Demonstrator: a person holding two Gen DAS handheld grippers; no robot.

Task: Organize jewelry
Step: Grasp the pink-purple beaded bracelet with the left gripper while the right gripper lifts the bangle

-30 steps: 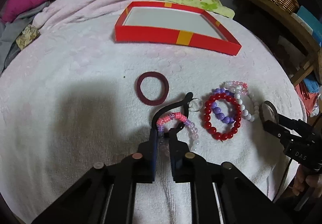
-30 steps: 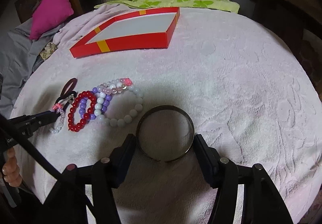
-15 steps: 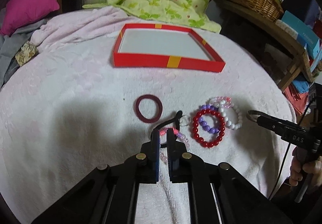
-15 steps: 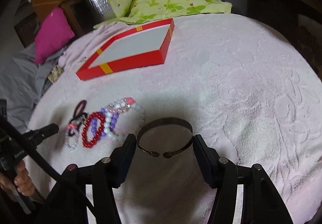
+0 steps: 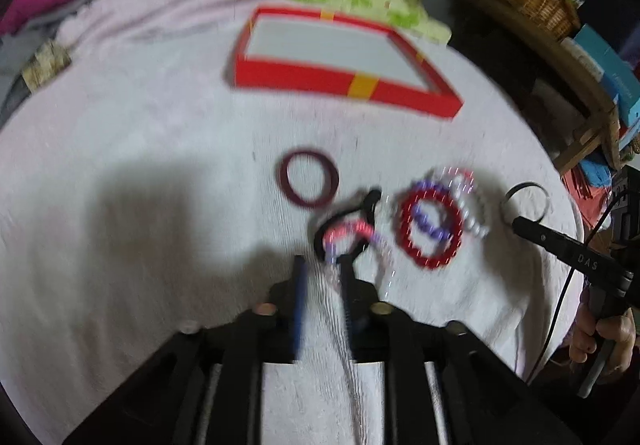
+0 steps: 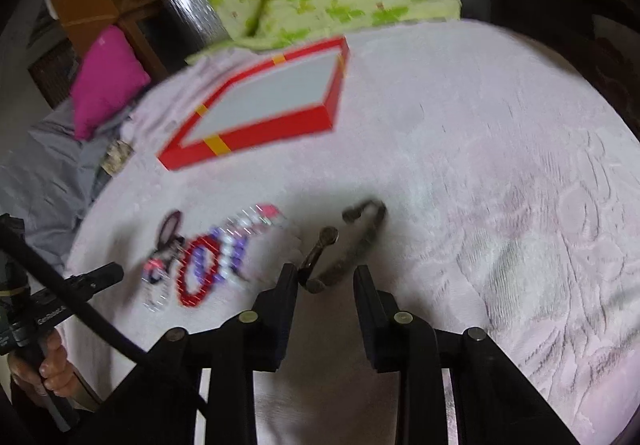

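Right gripper [image 6: 326,277] had just been closing, its jaws astride the tilted bangle [image 6: 360,241] on the cloth [image 6: 480,165] but not yet pinching it, so it was better to square up before lifting toward the box [image 6: 256,133]

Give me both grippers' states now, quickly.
Left gripper: open, jaws just opening, beaded bracelet at its tips.
Right gripper: open, jaws just closing, metal cuff between them, not clamped.
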